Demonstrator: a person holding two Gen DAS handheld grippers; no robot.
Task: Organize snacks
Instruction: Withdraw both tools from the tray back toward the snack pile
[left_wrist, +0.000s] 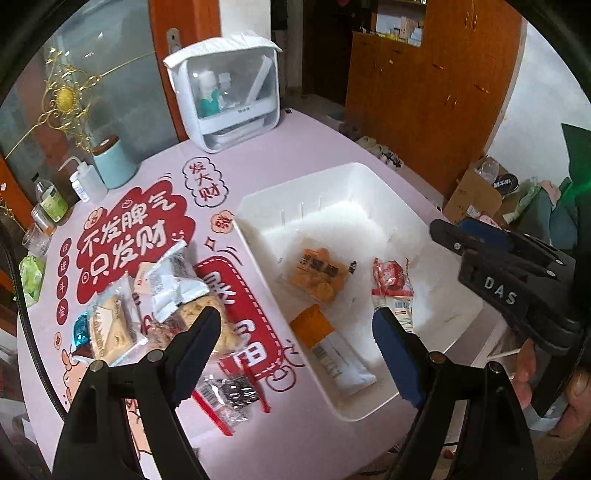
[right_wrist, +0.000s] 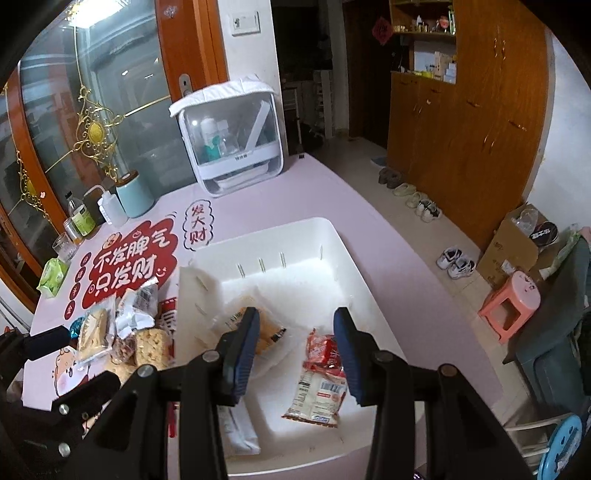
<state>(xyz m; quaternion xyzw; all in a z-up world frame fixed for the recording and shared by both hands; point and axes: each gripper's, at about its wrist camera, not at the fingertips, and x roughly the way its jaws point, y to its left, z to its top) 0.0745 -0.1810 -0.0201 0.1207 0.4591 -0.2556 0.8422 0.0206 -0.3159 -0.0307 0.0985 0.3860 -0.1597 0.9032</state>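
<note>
White plastic bin (left_wrist: 373, 184) held three snack packets (left_wrist: 318, 277), their print too small to read; more snacks (left_wrist: 173, 295) lay left of it. "DAS" marked the right gripper (right_wrist: 295, 347), jaws apart, empty. The left gripper (left_wrist: 295, 328) gaped, empty, above the bin's left wall.

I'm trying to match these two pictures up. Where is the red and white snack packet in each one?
Left wrist view: red and white packet lies right of centre, in the white bin.
Right wrist view: packet sits low, centre, between the fingers.
Shared landmark: the clear-fronted white box at the table's back.
</note>
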